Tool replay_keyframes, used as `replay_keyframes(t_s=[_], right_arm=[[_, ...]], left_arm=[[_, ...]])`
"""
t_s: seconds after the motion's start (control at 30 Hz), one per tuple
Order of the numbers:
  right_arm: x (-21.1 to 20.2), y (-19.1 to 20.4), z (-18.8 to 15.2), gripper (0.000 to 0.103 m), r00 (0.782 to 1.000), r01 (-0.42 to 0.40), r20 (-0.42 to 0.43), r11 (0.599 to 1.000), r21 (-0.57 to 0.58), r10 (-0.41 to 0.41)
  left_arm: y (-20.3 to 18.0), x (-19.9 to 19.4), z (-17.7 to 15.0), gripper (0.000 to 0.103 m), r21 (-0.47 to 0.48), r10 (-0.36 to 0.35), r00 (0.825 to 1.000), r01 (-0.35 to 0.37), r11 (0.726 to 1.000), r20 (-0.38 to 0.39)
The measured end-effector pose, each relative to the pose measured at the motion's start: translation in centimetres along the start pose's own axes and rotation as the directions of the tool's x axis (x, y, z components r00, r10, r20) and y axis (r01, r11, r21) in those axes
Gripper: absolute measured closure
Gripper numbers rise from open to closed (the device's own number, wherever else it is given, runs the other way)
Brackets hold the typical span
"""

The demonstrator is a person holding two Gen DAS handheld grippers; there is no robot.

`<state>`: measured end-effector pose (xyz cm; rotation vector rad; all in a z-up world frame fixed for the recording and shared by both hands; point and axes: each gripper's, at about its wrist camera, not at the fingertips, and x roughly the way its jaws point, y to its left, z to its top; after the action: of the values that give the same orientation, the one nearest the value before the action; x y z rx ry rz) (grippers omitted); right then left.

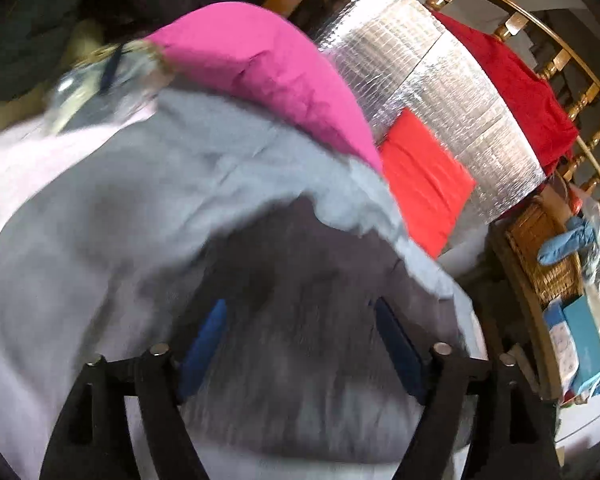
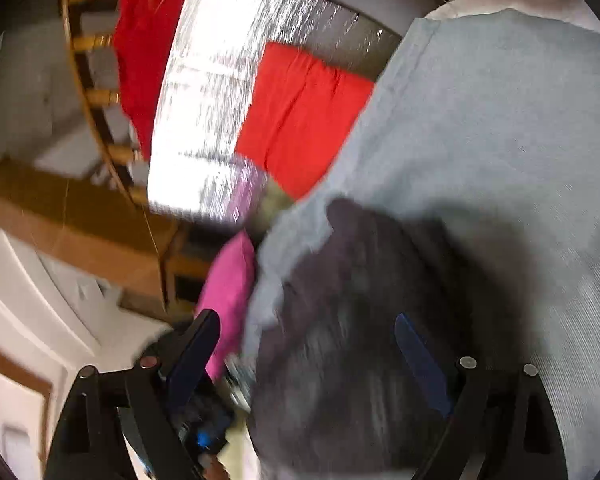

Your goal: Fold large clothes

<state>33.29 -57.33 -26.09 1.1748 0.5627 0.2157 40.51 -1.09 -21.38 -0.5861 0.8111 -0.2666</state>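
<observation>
While both the left gripper [image 1: 300, 344] and right gripper [image 2: 308, 364] stood wide open, holding nothing, the grey garment [image 1: 148, 200] lay heaped just ahead; farther off, the folded red cloth [image 2: 300, 120] might be dragged askew.

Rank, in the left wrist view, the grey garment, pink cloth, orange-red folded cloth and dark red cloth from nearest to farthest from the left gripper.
1. Grey garment, under the left gripper.
2. Pink cloth, just beyond.
3. Orange-red folded cloth, right, on foil.
4. Dark red cloth, far right by the railing.
</observation>
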Motion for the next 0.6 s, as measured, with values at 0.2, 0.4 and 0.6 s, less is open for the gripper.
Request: replay_keyframes(t_s=[0.2,0.4,0.6], right_arm=[[-1.9,-1.9,-7.7,0.012,0.997,0.052,-0.05,0.999,0.008,-0.052],[1.7,-5.2,-9.3,0.012,0.991,0.131,-0.017,0.983,0.128,-0.13],[6.1,-4.1,-6.8,0.012,0.979,0.182,0.068,0.974,0.135,-0.192]], left_arm=[[4.3,1.4,-5.4,0.021,-0.216,0.054,0.986,-0.088,0.972,-0.16],[6.1,3.7,-4.5,0.019,-0.265,0.062,0.989,-0.096,0.96,-0.133],[7.8,4.8,-2.3,0.015,-0.349,0.016,0.998,-0.038,0.936,-0.064]])
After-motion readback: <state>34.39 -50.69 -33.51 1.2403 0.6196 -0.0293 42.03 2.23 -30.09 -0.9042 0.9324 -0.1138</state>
